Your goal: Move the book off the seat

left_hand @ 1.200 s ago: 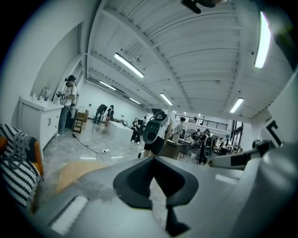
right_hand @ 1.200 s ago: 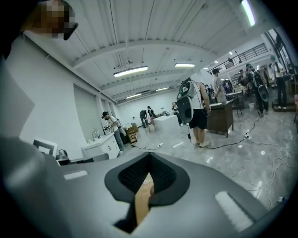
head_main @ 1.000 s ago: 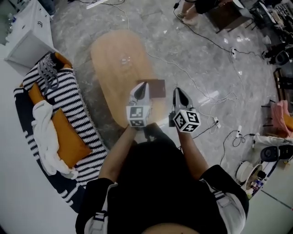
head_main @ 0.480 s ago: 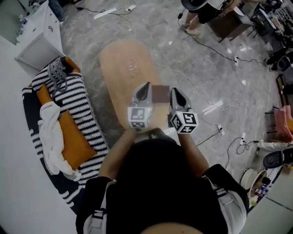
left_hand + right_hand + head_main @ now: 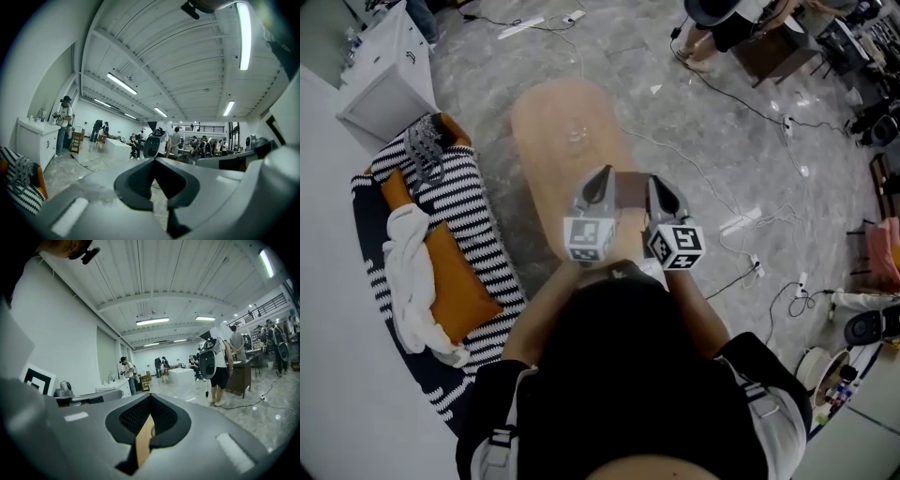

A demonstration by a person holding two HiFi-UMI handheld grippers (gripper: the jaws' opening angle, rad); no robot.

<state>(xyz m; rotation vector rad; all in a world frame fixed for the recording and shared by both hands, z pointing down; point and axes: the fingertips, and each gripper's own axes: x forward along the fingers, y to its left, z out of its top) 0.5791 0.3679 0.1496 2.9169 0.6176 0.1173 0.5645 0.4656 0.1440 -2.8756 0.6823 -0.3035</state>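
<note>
In the head view a dark brown book (image 5: 630, 191) shows over the near end of the oval wooden table (image 5: 567, 122), between my two grippers. The left gripper (image 5: 602, 174) is at the book's left edge and the right gripper (image 5: 656, 184) at its right edge. Whether they touch the book, or whether it rests on the table, I cannot tell. Both point level, out across the room. In the left gripper view the left gripper (image 5: 153, 161) has its pads together with nothing between them. The right gripper (image 5: 150, 401) is shut too, with only tan table wood showing below its pads.
A black-and-white striped sofa (image 5: 478, 234) curves along the left, holding an orange cushion (image 5: 455, 286) and a white cloth (image 5: 405, 272). A white cabinet (image 5: 384, 84) stands behind it. Cables (image 5: 741, 225) cross the marble floor on the right; people stand farther off.
Both grippers have drawn closer together on either side of the book and risen. The head view has shifted, so table and sofa sit a little lower and further right.
</note>
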